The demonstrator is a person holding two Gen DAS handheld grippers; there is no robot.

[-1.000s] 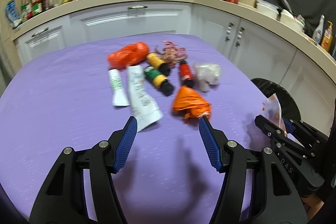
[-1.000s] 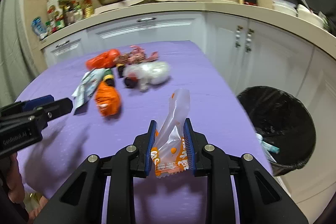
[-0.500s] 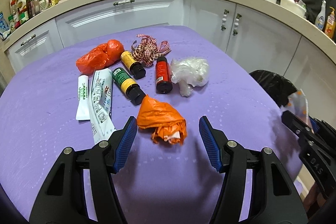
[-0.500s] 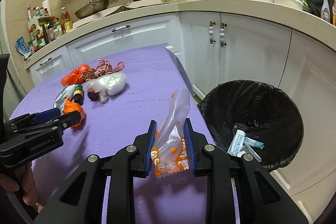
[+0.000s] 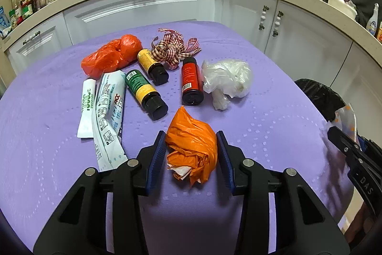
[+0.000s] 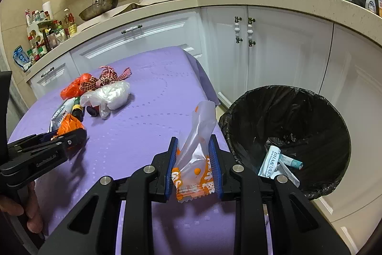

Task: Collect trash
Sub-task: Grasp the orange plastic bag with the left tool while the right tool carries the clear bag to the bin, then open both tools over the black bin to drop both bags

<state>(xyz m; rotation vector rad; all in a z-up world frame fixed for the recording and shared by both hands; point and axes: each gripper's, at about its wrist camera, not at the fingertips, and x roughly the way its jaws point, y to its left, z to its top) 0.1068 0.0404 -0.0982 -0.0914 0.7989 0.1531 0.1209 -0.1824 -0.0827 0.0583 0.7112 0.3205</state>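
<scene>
**Kid:** Looking at the crumpled orange plastic bag (image 5: 193, 149), where is it?

**Helper:** It lies on the purple cloth-covered surface (image 5: 274, 121), right between the blue pads of the left claw (image 5: 191, 154). That claw's jaws have just been closing in around it. The right pad looks like it touches the bag. The left pad shows a small gap, so I would not call it gripped yet.

**Kid:** Will it be hard to pick up?

**Helper:** I think not. It looks light, soft and squashy, and maybe a bit slippery. Squeezing the fat middle of the wad seems best, since the loose torn end near the claw could slip out.

**Kid:** What about the other claw?

**Helper:** The right claw (image 6: 194, 166) is closed tight on a clear snack wrapper with orange print (image 6: 194, 159). It holds the wrapper up near the round bin with the black liner (image 6: 286, 135).

**Kid:** Do both cameras show the same?

**Helper:** No. The right camera looks into the bin and shows a white and blue box already inside. The left camera sees only the bin's edge, but it shows the bottles, tubes, red bag (image 5: 111, 55) and checked ribbon (image 5: 175, 48) laid out clearly behind the orange bag.
</scene>
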